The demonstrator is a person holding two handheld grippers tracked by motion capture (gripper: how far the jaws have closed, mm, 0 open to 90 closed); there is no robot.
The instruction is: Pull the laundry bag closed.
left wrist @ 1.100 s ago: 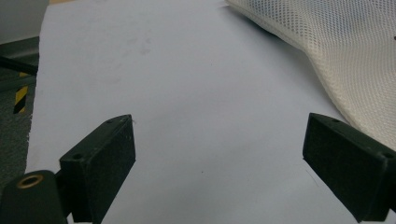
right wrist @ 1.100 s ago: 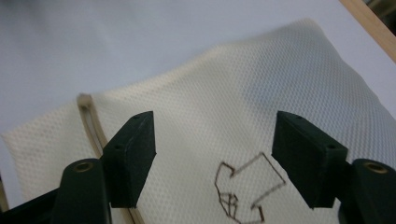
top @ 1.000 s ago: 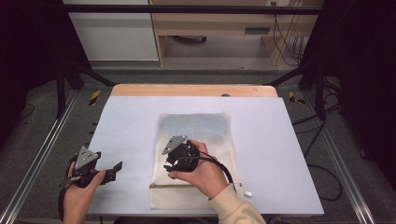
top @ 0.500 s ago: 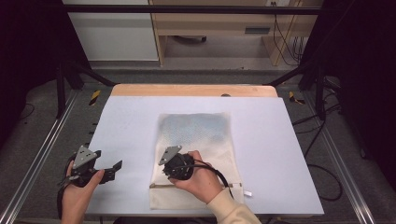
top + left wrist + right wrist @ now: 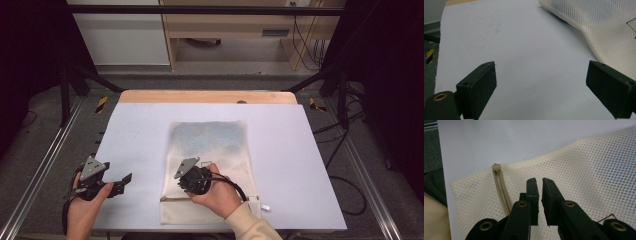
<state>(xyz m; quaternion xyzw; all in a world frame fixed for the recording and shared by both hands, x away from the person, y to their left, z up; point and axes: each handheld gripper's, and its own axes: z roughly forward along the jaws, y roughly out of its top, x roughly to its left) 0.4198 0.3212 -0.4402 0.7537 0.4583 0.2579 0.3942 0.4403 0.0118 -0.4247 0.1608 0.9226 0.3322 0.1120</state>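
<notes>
Your left gripper (image 5: 122, 181) waits at the lower left of the high view, jaws spread wide and empty on the white table (image 5: 310, 150). Your right gripper (image 5: 181, 186), lower centre, has just closed its jaws to a narrow slit on the cream mesh laundry bag (image 5: 210, 137) beside the zipper (image 5: 501, 187). Confirm that mesh is really pinched before lifting, and raise slowly.

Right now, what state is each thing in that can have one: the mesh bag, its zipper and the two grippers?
Mesh bag: lying flat on the table, with something bluish inside.
Zipper: closed along the near end as far as it shows.
Right gripper: jaws just closed, nearly together on the bag's mesh.
Left gripper: open, over bare table.
</notes>
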